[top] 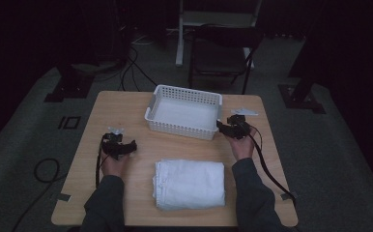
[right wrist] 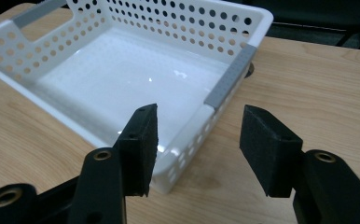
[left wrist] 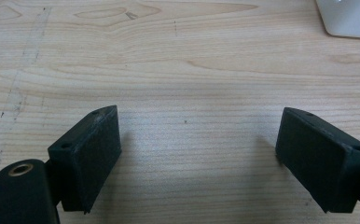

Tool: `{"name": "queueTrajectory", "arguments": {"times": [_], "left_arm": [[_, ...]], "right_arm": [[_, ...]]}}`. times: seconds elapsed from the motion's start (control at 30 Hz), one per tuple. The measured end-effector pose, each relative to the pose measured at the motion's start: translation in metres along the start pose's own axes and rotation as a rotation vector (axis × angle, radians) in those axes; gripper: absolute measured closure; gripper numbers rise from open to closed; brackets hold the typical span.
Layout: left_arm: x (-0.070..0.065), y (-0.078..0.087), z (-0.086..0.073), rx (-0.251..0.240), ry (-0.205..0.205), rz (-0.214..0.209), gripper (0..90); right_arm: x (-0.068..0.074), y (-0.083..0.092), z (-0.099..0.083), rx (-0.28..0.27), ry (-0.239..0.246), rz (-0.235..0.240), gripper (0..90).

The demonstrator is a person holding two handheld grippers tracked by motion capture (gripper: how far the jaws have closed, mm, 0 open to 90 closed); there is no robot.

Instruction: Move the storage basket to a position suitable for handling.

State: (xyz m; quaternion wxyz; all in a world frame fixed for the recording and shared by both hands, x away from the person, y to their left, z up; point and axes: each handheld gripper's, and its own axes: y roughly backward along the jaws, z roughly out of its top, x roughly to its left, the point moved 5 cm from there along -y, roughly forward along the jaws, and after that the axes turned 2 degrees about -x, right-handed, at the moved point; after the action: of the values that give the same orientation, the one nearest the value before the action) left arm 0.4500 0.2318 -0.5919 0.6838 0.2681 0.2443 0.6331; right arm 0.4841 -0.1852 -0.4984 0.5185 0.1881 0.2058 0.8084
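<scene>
right gripper (right wrist: 199, 140) – jaws apart, straddling basket (right wrist: 225, 86) corner, not pressing | left gripper (left wrist: 199, 158) – wide, empty, 9 o'clock of towel (top: 189, 183)

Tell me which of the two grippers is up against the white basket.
The right gripper, at the basket's right near corner, jaws open around its rim. The left gripper rests over bare table, well clear.

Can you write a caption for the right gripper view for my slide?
Open right claw hovering by the near corner of an empty white basket on a wooden table.
</scene>
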Motion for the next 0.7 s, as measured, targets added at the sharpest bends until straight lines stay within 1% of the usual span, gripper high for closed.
{"name": "queueTrajectory", "arguments": {"times": [0.1, 0.2, 0.4, 0.5, 0.7], "left_arm": [[0.000, 0.000, 0.000, 0.000, 0.000, 0.000, 13.6], [0.000, 0.000, 0.000, 0.000, 0.000, 0.000, 13.6], [0.000, 0.000, 0.000, 0.001, 0.000, 0.000, 13.6], [0.000, 0.000, 0.000, 0.000, 0.000, 0.000, 13.5], [0.000, 0.000, 0.000, 0.000, 0.000, 0.001, 13.6]], "right_arm": [[0.002, -0.003, 0.002, 0.001, -0.005, 0.006, 46.0], [0.003, -0.010, 0.003, 0.023, -0.010, 0.002, 45.9], [0.001, -0.021, 0.000, 0.057, -0.017, -0.009, 45.9], [0.000, -0.024, -0.001, 0.071, -0.019, -0.019, 47.1], [0.000, -0.028, -0.004, 0.092, -0.014, -0.016, 49.8]]}}
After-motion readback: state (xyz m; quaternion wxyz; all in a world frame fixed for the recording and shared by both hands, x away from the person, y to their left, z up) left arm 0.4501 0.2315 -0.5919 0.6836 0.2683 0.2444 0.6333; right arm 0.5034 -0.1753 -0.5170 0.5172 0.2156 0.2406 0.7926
